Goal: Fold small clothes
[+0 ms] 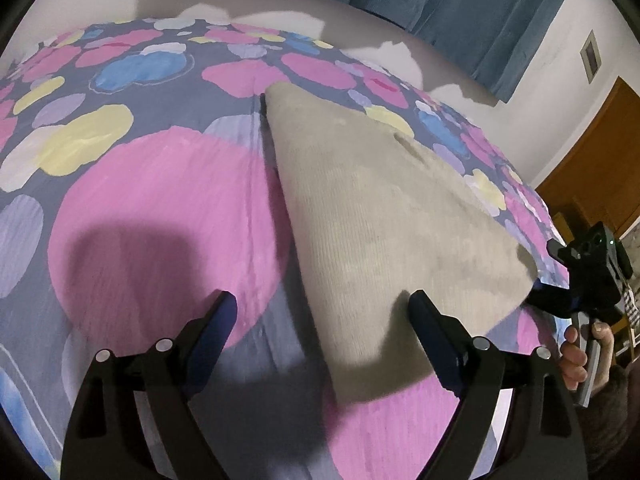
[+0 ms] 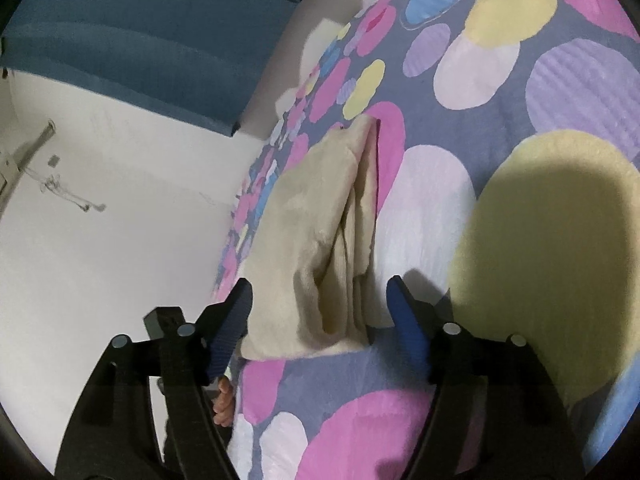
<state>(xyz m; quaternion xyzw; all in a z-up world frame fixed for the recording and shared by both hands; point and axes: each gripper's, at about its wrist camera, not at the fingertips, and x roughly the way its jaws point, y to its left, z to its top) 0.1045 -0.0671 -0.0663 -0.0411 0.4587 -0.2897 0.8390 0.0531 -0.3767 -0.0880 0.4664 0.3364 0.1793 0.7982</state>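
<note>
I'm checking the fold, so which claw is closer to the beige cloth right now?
Right, though only by a little. The right claw is open, with the beige cloth's near end between its fingers. The left claw is open over the cloth's near corner.

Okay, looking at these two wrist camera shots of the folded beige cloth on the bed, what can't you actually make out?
- Underside and inner layers of the folded beige garment: hidden by its own top layer in both views, so its type is unclear.
- Garment's near corner: left wrist view, covered by a finger of the left hand-held gripper.
- Right hand-held gripper: left wrist view, cut off near the edge.
- Bedspread edges: beyond both frames.
</note>
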